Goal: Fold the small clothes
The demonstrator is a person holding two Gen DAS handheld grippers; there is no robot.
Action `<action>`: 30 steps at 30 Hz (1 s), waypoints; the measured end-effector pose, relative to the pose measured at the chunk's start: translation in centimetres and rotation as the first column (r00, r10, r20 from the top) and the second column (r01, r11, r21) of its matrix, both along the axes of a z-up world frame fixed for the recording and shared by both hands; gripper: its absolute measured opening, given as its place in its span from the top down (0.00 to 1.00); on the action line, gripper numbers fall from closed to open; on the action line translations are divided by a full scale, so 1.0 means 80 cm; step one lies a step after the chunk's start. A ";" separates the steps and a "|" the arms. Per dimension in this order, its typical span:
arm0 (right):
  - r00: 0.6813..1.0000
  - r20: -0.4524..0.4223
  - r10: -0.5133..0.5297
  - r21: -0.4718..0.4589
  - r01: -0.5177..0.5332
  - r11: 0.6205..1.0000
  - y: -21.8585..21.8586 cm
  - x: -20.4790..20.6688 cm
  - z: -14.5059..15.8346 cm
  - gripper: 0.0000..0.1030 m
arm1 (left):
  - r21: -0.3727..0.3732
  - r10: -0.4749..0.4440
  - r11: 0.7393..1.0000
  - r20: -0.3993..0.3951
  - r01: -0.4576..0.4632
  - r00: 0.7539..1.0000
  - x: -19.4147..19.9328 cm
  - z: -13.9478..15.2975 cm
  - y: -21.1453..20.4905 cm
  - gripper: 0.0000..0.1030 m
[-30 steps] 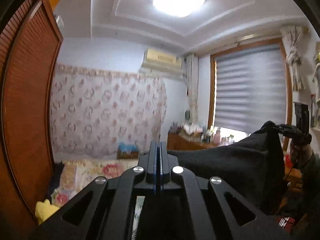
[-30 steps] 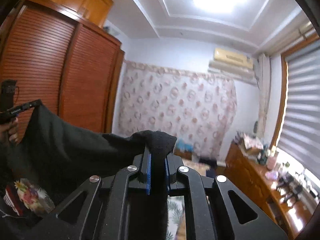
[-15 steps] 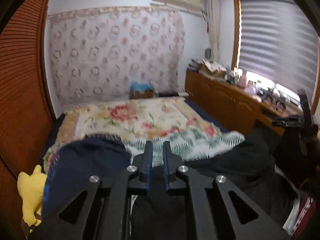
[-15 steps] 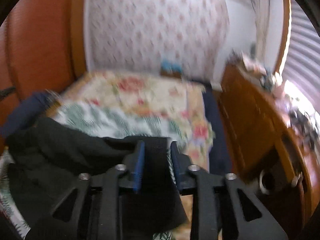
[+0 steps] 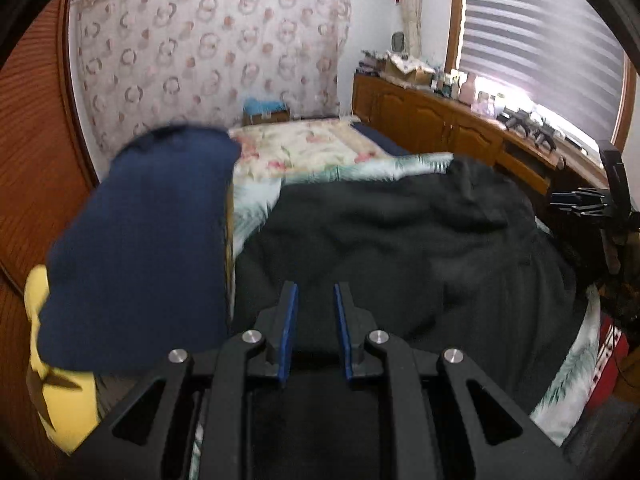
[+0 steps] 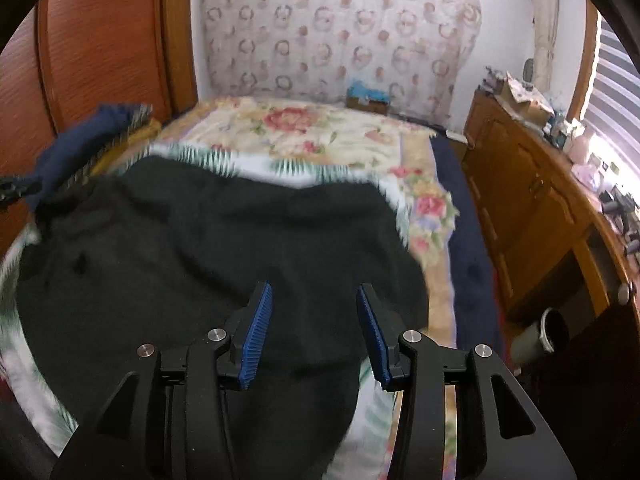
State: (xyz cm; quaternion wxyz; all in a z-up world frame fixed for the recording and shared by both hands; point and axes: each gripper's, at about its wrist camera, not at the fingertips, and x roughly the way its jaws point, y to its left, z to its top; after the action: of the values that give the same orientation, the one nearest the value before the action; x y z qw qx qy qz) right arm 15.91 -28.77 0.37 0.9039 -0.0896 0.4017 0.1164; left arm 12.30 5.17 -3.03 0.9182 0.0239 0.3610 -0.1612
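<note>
Dark soft cloth [image 5: 400,240] now lies spread on the flowery bed [image 6: 320,132]; we let go, both grippers' fingers [image 5: 289,332] [image 6: 256,336] apart, ready to fold.

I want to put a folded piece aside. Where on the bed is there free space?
The flowered cover lies bare beyond the black garment, up to the blue box at the wall. The near half is crowded: the black garment is spread there, and a navy garment sits by the wardrobe side.
</note>
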 end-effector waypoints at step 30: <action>0.993 -0.033 -0.110 0.045 0.111 0.993 -0.079 -0.146 -0.041 1.00 | 0.050 0.131 0.991 -0.136 -0.125 0.982 -0.055 -0.078 0.058 0.82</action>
State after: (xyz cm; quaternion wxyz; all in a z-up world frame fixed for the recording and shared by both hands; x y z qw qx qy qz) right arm 4.26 -35.06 -2.89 0.9046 -0.0442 0.4169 0.0769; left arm 7.87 9.84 -9.27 0.8986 0.0084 0.4281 -0.0955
